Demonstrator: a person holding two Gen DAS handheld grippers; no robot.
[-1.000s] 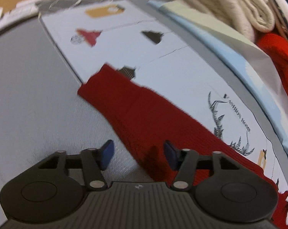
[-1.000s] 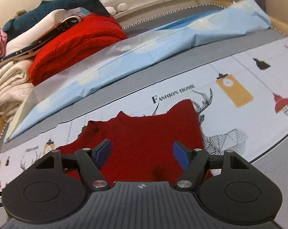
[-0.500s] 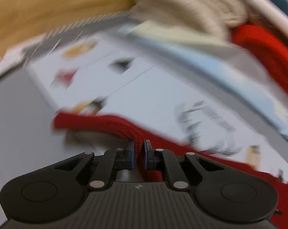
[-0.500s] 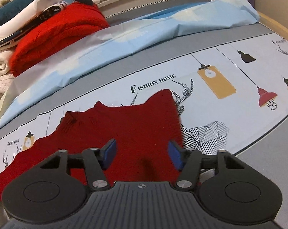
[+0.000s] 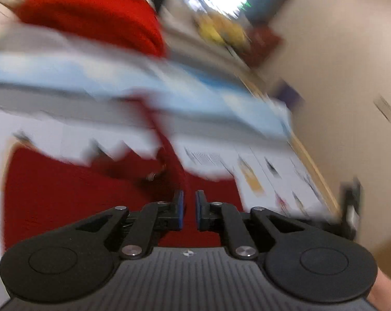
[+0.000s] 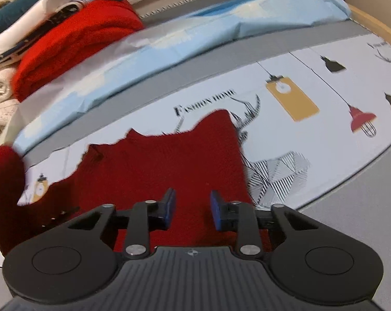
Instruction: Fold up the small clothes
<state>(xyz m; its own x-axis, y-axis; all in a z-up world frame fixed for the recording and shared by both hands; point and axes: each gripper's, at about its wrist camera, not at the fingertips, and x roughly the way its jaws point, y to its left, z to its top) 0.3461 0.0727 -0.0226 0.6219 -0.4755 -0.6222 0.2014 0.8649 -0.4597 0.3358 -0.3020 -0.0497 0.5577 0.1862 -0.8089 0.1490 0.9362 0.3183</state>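
Red knit garment [image 6: 169, 160] lies flat on the printed sheet [image 6: 312, 140], long axis sideways; left gripper [image 5: 189, 208] pinches a raised strip of it, jaws easing apart; right gripper [image 6: 191, 208], just above its near hem, is half-wide and closing, gripping nothing.

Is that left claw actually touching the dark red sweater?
Touching. In the left wrist view, the left gripper pinches a raised strip of the dark red sweater.

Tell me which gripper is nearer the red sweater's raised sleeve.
Left. The left gripper pinches a fold of the red sweater and lifts its sleeve. The right gripper is over the body, jaws closing, away from it.
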